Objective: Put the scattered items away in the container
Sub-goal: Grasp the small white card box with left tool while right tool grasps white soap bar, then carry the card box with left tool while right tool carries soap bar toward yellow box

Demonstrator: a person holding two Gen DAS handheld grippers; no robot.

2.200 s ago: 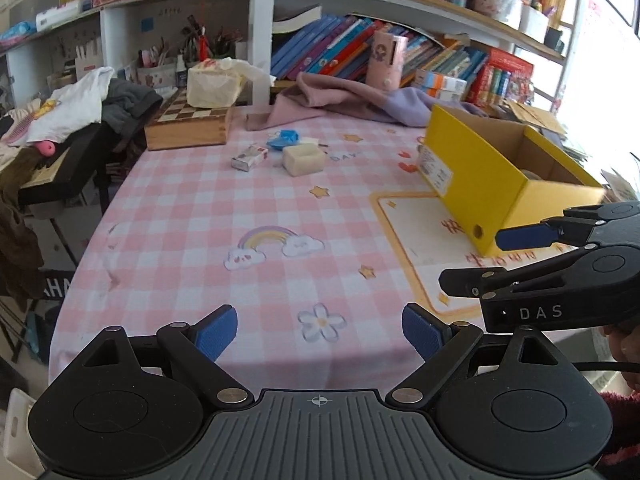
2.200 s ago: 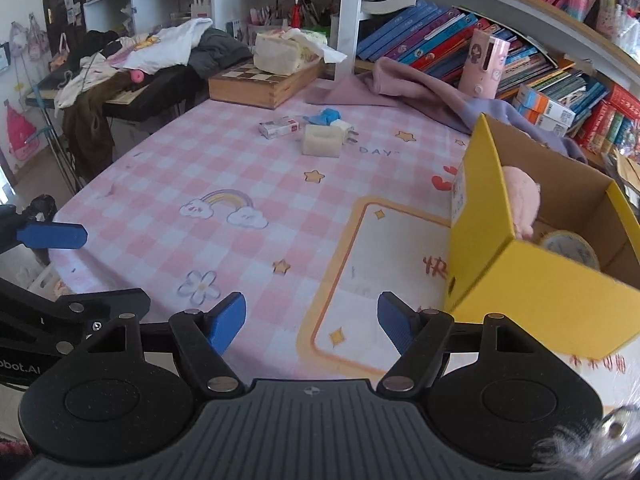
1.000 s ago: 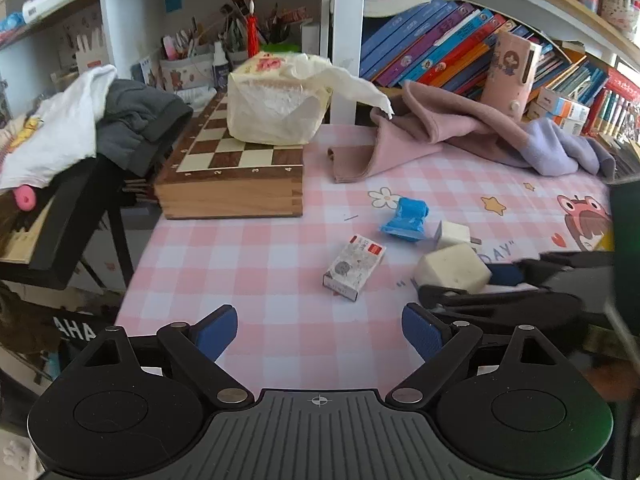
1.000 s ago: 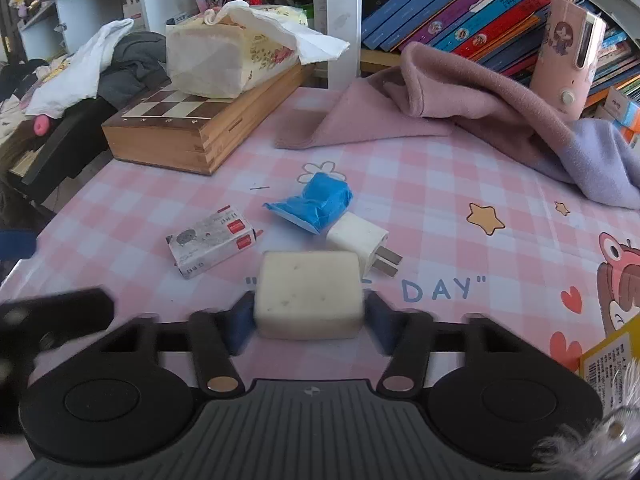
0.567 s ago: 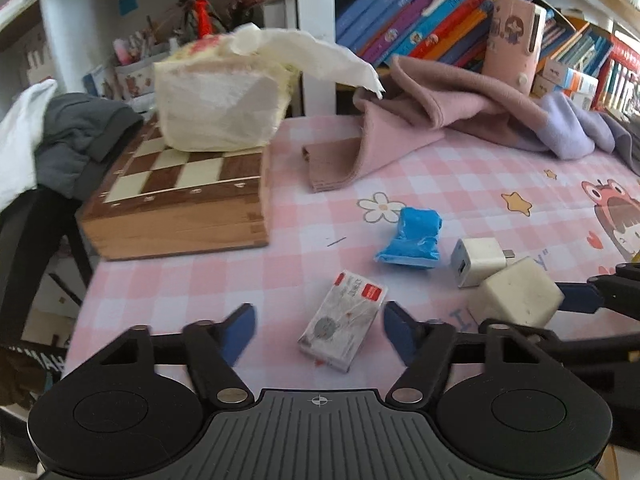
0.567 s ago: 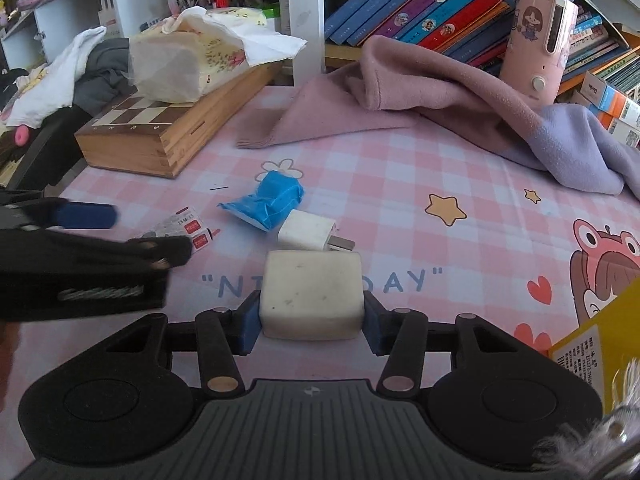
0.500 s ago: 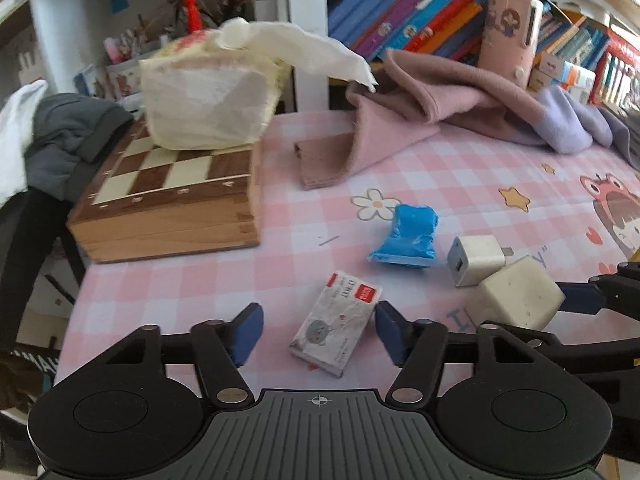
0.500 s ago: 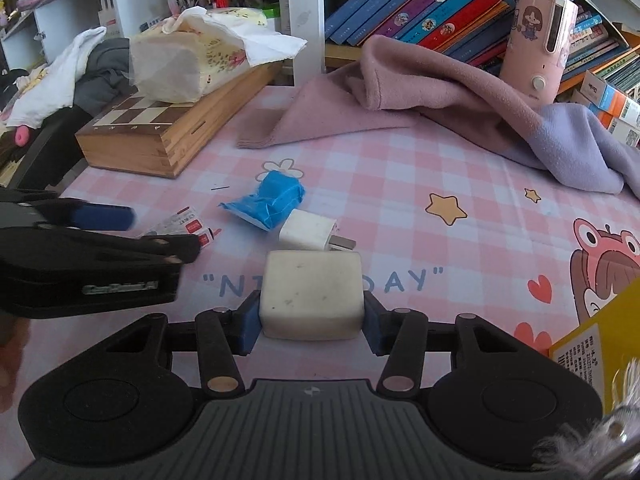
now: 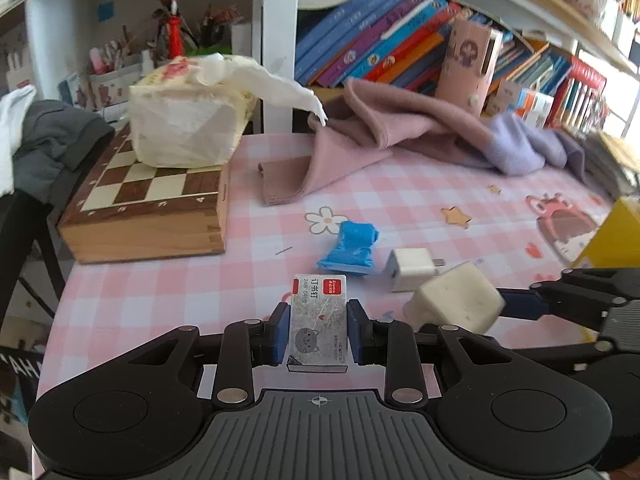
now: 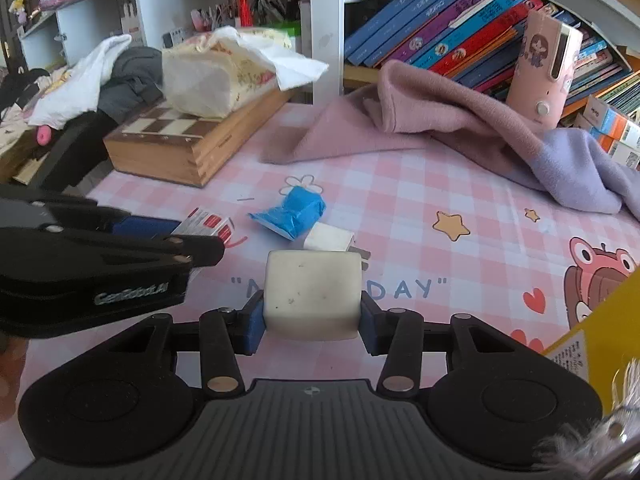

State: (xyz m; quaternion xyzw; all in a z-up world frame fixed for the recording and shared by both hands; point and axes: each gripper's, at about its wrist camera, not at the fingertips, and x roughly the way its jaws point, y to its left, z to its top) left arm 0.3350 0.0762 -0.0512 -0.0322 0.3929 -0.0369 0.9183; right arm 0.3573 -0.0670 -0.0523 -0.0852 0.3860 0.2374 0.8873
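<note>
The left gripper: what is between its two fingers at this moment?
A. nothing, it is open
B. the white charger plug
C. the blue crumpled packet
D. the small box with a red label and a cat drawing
D: in the left wrist view the left gripper has both blue pads pressed on the sides of the small box, while the blue packet and the white charger plug lie on the tablecloth beyond.

A white shelving unit (image 9: 276,40) crammed with slanting books (image 10: 440,36) backs the pink checked tablecloth (image 9: 160,292); daylight enters at right.
</note>
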